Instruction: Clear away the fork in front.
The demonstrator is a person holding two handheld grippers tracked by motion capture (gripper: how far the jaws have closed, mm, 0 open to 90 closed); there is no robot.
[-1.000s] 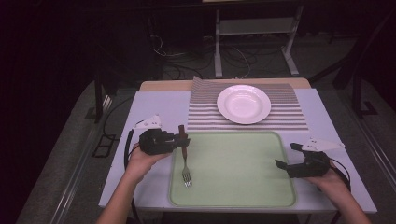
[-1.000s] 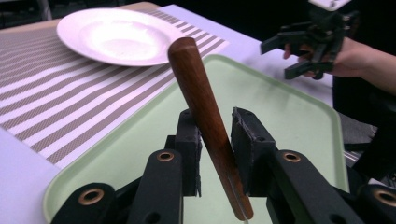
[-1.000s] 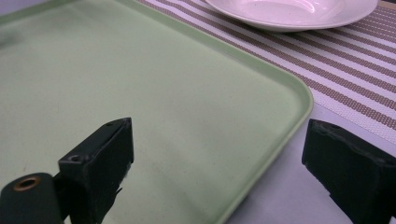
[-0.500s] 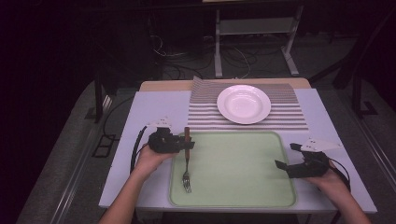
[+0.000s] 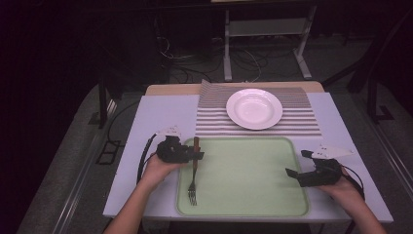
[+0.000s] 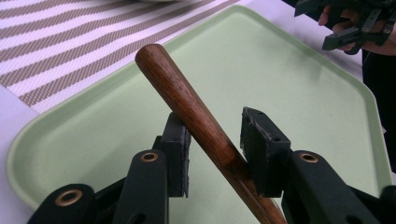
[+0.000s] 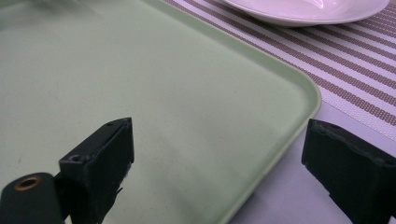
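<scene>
The fork (image 5: 193, 168) is lying lower on the tray (image 5: 253, 195) now — left tongs (image 6: 212, 135) opening off its stiff, light wooden handle, right tongs (image 7: 215, 161) gaping empty.

fork (image 6: 201, 123) handle's lower end behind the jaw — tines perhaps too small in the high view

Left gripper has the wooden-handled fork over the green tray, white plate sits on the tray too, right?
Not quite. The round white plate sits on the striped placemat beyond the green plastic tray, as the high view shows. The wooden-handled metal fork is between the left gripper fingers over the tray.
</scene>
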